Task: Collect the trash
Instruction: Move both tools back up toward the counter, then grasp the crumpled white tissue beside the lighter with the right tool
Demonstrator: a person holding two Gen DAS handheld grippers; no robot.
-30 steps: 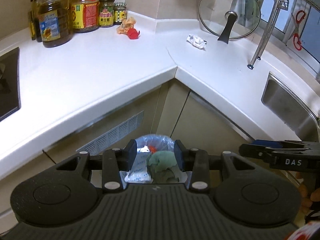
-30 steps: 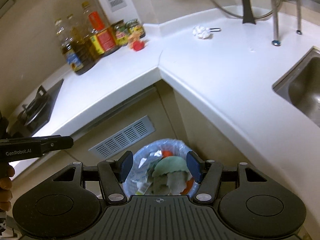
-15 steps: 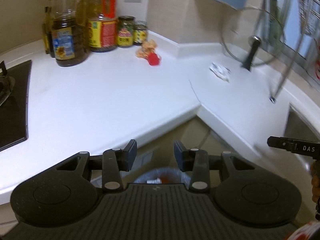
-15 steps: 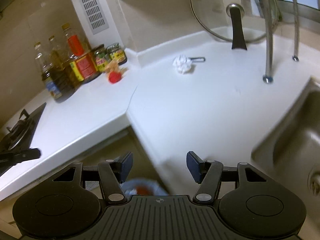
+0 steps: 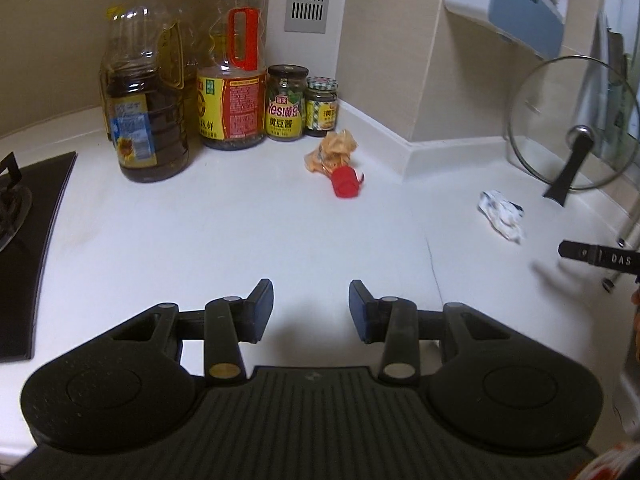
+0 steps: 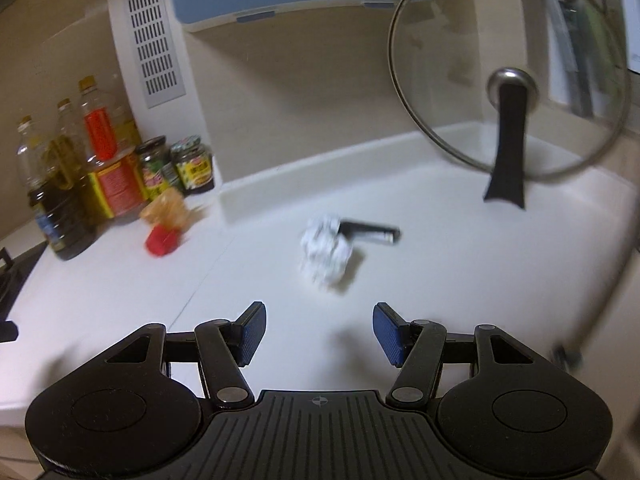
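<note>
An orange crumpled wrapper (image 5: 332,151) and a red cap-like piece (image 5: 346,184) lie on the white counter (image 5: 224,240) near the jars. A white crumpled paper ball (image 5: 502,214) lies further right. My left gripper (image 5: 311,308) is open and empty over the counter, well short of the wrapper. My right gripper (image 6: 319,334) is open and empty, with the white paper ball (image 6: 326,250) just ahead of it and a black battery-like stick (image 6: 370,233) behind the ball. The wrapper (image 6: 168,210) and red piece (image 6: 162,240) show at the left in the right wrist view.
Oil bottles (image 5: 146,100) and jars (image 5: 286,102) stand at the back left. A stove (image 5: 24,248) is at the left edge. A glass pan lid (image 6: 508,80) leans against the back wall on the right. The right gripper's side (image 5: 600,256) shows at the right.
Both grippers rose from over the trash bin below the counter and now point across the countertop. The bin is out of view. The jaws stay open.
</note>
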